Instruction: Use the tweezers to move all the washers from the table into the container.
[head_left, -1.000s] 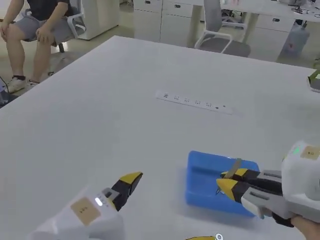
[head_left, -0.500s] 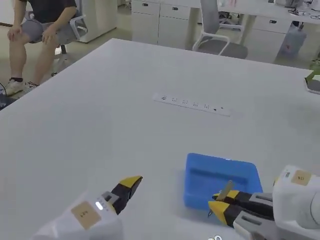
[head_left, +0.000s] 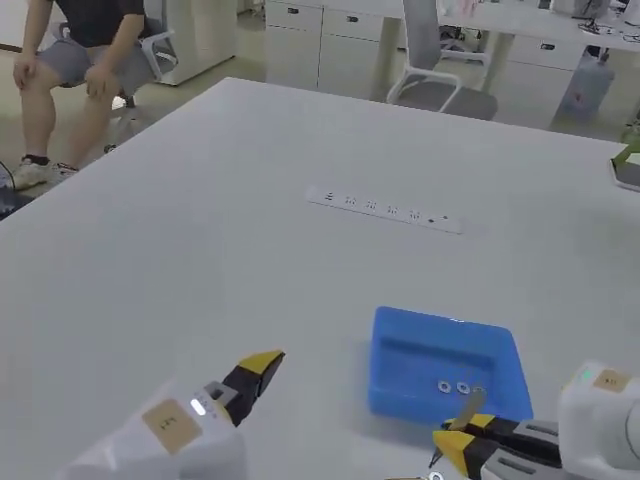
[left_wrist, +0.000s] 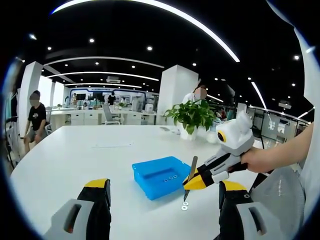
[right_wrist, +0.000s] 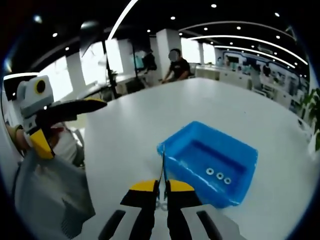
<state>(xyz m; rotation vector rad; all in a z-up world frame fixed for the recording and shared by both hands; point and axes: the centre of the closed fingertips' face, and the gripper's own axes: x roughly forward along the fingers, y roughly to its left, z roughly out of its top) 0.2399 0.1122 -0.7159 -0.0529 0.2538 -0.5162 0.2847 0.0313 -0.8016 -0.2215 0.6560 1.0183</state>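
Observation:
A blue container (head_left: 404, 352) lies on the white table with three washers (head_left: 460, 387) in it. Near the table's front edge my right gripper (head_left: 447, 445) is shut on thin tweezers (head_left: 464, 411), just in front of the container. The right gripper view has the tweezers (right_wrist: 163, 172) pointing at the container (right_wrist: 235, 190). In the left gripper view, the tweezer tip hangs over a loose pair of washers (left_wrist: 185, 205) on the table. My left gripper (head_left: 258, 368) hovers left of the container, its fingers (left_wrist: 96, 192) wide apart and holding nothing.
A white power strip (head_left: 385, 210) lies mid-table beyond the container. A person (head_left: 75, 50) sits on a chair past the far left corner. Office chairs and cabinets stand behind the table. A potted plant (left_wrist: 192, 116) stands at the table's end.
My right gripper with the tweezers has drawn back from over the container toward the near edge. Three washers now show inside the container. The left gripper has stayed put.

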